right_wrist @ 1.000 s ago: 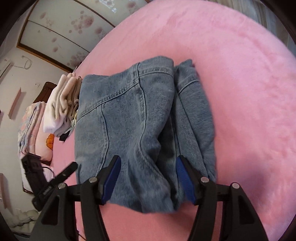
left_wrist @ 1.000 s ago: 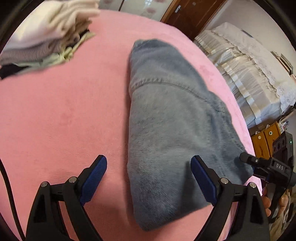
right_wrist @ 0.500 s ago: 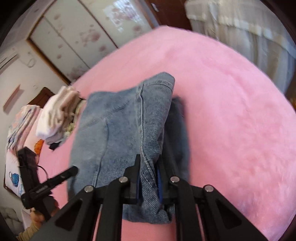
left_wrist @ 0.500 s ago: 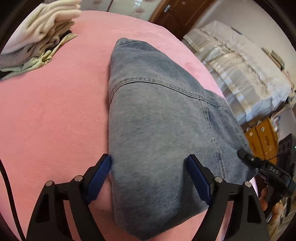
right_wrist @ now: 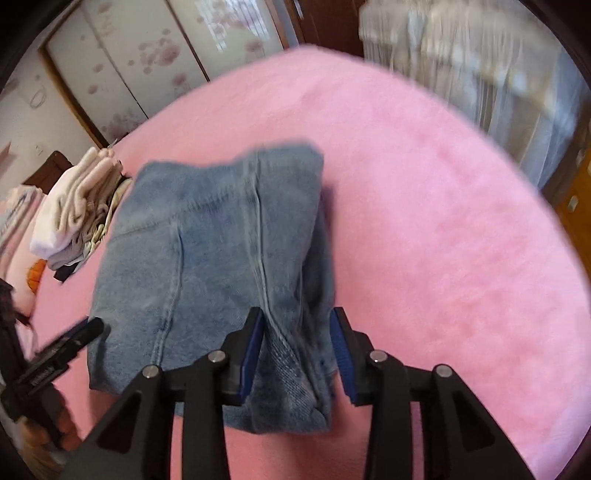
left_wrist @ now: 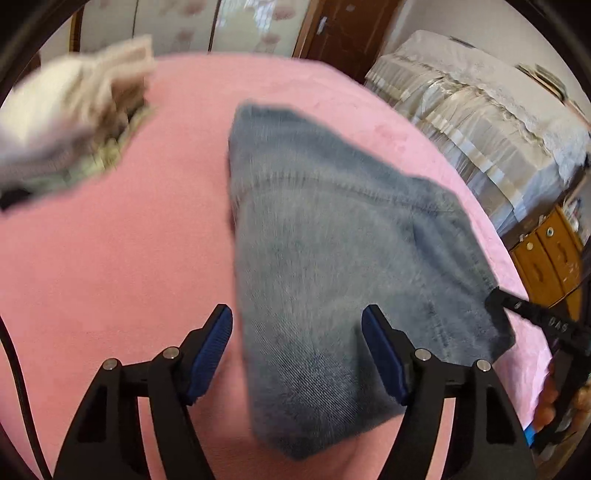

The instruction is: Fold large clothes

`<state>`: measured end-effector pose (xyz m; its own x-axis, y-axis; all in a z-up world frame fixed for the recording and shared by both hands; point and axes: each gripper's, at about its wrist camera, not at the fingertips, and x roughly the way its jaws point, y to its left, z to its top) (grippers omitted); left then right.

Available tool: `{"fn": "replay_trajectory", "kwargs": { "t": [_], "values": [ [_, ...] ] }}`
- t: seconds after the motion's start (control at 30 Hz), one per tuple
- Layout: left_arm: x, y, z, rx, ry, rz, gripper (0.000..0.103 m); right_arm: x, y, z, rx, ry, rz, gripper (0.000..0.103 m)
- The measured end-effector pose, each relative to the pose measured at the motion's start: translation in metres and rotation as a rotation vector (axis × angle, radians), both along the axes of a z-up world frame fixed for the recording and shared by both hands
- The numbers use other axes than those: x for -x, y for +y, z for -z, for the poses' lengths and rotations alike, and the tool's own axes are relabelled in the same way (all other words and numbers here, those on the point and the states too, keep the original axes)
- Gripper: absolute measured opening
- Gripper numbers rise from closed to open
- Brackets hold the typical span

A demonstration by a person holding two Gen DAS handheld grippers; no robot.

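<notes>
We are straddling the folded jeans (left_wrist: 332, 251), long axis toward 12 o'clock: left gripper (left_wrist: 297, 350) jaws wide, closing; right gripper (right_wrist: 297, 350) jaws narrow, reopening around the thick edge.

A wide pink plush cover (right_wrist: 424, 221) fills most of the room, like a bed top. At its far left edge a stack of folded pale clothes (right_wrist: 74, 210) is lying. Behind, the far wall has sliding wardrobe doors (right_wrist: 140, 62), white with a pink flower pattern and brown frames. To the right of them stands a dark brown wooden door (left_wrist: 347, 33). On the right side there is furniture under a cream cloth with a lace edge (left_wrist: 480, 125), and nearer, a small orange-brown wooden cabinet (left_wrist: 546, 254). Daylight is soft, and the wall above looks pale.
</notes>
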<state>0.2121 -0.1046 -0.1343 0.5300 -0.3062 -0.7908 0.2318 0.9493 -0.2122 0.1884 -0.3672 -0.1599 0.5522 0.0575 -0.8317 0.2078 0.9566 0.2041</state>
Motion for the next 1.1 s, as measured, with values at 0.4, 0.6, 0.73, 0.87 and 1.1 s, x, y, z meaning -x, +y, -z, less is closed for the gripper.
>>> {"fn": "replay_trajectory", "kwargs": {
  "t": [0.4,0.6,0.73,0.87,1.1],
  "values": [
    [-0.105,-0.045,-0.06,0.042,-0.085,0.078,0.073,-0.119,0.052,-0.042,-0.012,-0.158,-0.141,0.036],
    [-0.172,-0.056,-0.007,0.032,0.055,0.056,0.063,-0.181,0.065,0.012,-0.078,-0.001,-0.188,0.018],
    [-0.178,-0.062,0.017,-0.101,0.043,0.086,0.045,-0.177,0.031,0.033,0.036,0.042,-0.132,0.0],
    [-0.18,-0.059,0.021,-0.083,0.04,0.08,0.045,-0.159,-0.011,0.029,0.136,0.027,-0.001,0.0],
    [-0.169,-0.063,0.017,-0.102,0.002,0.096,0.048,-0.149,-0.044,0.041,0.001,0.043,0.066,0.0]
  ]
}}
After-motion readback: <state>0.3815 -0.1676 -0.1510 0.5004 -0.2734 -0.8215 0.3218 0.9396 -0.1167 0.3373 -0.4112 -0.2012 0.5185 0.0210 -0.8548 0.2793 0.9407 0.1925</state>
